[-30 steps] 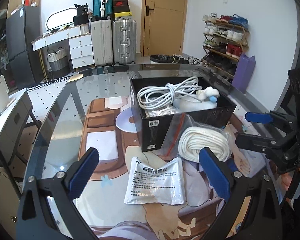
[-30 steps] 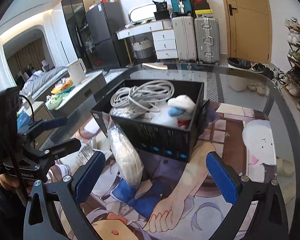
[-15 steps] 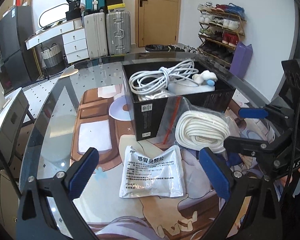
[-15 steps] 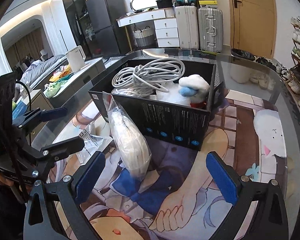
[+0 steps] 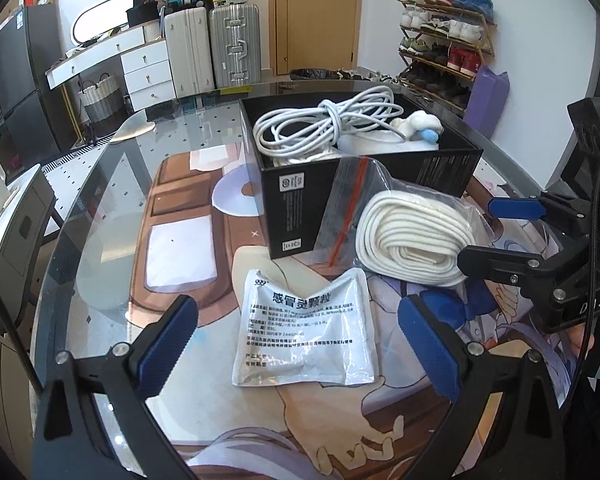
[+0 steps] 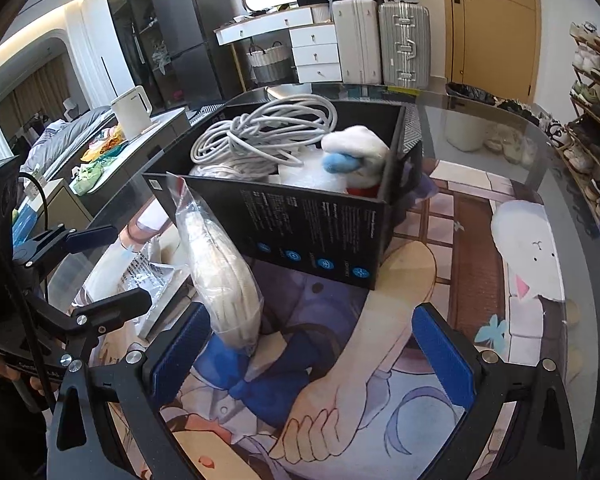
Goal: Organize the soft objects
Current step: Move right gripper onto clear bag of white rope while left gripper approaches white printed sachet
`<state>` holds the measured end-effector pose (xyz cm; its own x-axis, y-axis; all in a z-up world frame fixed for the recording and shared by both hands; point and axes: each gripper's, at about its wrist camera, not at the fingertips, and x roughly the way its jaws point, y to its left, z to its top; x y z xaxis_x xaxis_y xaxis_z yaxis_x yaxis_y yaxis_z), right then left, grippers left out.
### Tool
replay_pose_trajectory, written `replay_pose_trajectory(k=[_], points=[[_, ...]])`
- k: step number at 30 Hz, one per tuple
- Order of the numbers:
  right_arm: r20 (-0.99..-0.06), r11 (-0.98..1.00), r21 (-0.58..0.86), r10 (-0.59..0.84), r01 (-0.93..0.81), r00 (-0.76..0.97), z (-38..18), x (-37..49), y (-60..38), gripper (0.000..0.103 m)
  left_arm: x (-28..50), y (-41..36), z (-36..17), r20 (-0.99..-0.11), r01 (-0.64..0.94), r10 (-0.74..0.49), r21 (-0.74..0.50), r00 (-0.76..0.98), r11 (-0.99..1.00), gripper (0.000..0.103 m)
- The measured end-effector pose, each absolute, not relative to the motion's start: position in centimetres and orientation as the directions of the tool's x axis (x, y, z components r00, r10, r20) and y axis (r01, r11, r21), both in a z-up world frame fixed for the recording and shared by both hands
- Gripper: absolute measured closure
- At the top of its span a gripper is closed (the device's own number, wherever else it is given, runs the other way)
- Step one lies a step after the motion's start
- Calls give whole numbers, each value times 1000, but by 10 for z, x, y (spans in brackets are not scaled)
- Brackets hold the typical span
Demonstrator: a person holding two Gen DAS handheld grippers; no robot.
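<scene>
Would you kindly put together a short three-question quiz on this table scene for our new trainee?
1. True or false: the black box already holds a coiled white cable and a plush toy.
2. Which item lies flat on the table in front of the left gripper? A) the bagged rope B) the white sachet C) a shoe
3. Fill in: the bagged rope leans against the outside of the ____.

Key: 1 true; 2 B; 3 box. Both the left gripper and the right gripper are open and hold nothing.
</scene>
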<state>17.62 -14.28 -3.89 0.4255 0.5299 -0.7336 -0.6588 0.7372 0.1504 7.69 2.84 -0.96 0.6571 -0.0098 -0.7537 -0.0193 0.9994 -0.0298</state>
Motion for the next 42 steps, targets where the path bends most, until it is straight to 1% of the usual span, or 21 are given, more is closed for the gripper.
replay_pose_trajectory(k=[4, 14, 20, 23, 30, 36, 42], points=[[-735, 732, 173, 541, -659, 408, -42, 179, -141, 1, 78, 27, -13, -768, -22, -7, -28, 641, 999, 2], [-741, 744, 141, 517, -654, 429, -42, 177, -139, 1, 81, 27, -25, -804, -36, 5, -20, 594, 999, 2], [-760, 778, 95, 460, -621, 460, -42, 182, -145, 1, 82, 23, -26, -811, -36, 17, -6, 585, 999, 2], [-757, 780, 124, 474, -613, 450, -42, 185, -150, 1, 83, 23, -26, -817, -36, 16, -6, 577, 999, 2], [-749, 735, 170, 530, -656, 399, -41, 179, -140, 1, 82, 25, -27, -826, -22, 25, 16, 563, 1000, 2], [-752, 694, 167, 549, -701, 364, -46, 165, -118, 1, 80, 28, -25, -827, -32, 41, 28, 561, 999, 2], [-765, 673, 157, 545, -723, 341, -51, 160, -95, 1, 72, 42, -25, -831, -48, 32, 7, 555, 999, 2]])
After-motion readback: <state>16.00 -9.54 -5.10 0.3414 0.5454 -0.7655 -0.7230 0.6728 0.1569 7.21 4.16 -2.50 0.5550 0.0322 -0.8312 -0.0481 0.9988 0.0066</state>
